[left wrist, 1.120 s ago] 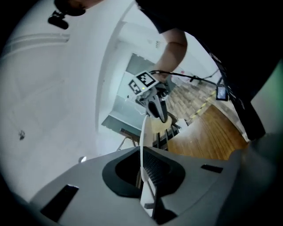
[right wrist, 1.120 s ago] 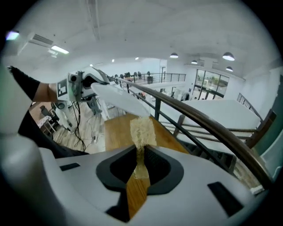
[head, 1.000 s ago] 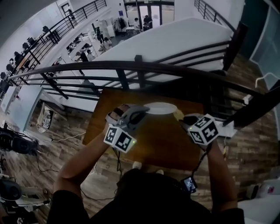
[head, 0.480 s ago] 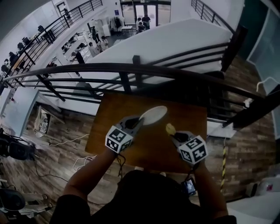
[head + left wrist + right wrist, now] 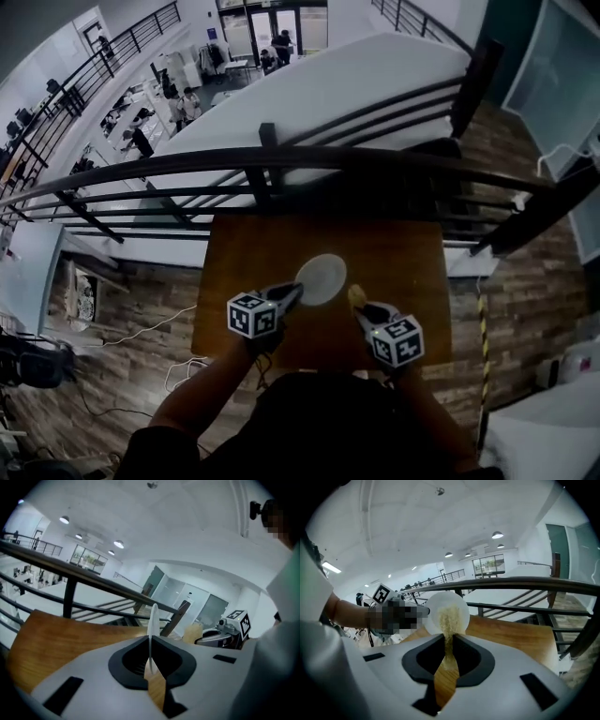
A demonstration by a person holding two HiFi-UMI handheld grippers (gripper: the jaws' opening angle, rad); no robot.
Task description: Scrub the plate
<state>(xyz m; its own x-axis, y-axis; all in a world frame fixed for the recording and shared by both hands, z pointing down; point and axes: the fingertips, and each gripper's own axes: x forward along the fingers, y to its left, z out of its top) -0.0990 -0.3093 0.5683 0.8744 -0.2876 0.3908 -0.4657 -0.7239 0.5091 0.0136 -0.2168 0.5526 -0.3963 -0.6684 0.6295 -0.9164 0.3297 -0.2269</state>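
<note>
Fingers of the left gripper (image 5: 151, 644) are clamped on the white plate (image 5: 322, 279) over the counter (image 5: 403, 253), a yellow sponge (image 5: 449, 618) is pinched in the right gripper (image 5: 449, 644) beside it, and scrubbing is judged barely begun.

From the left gripper view your plate (image 5: 152, 620) shows only its thin edge; your body (image 5: 309, 422) hides part of the table's (image 5: 234, 253) near edge.

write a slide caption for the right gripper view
Right gripper clamps a yellow sponge, aimed at the white plate held up over the wooden table.
</note>
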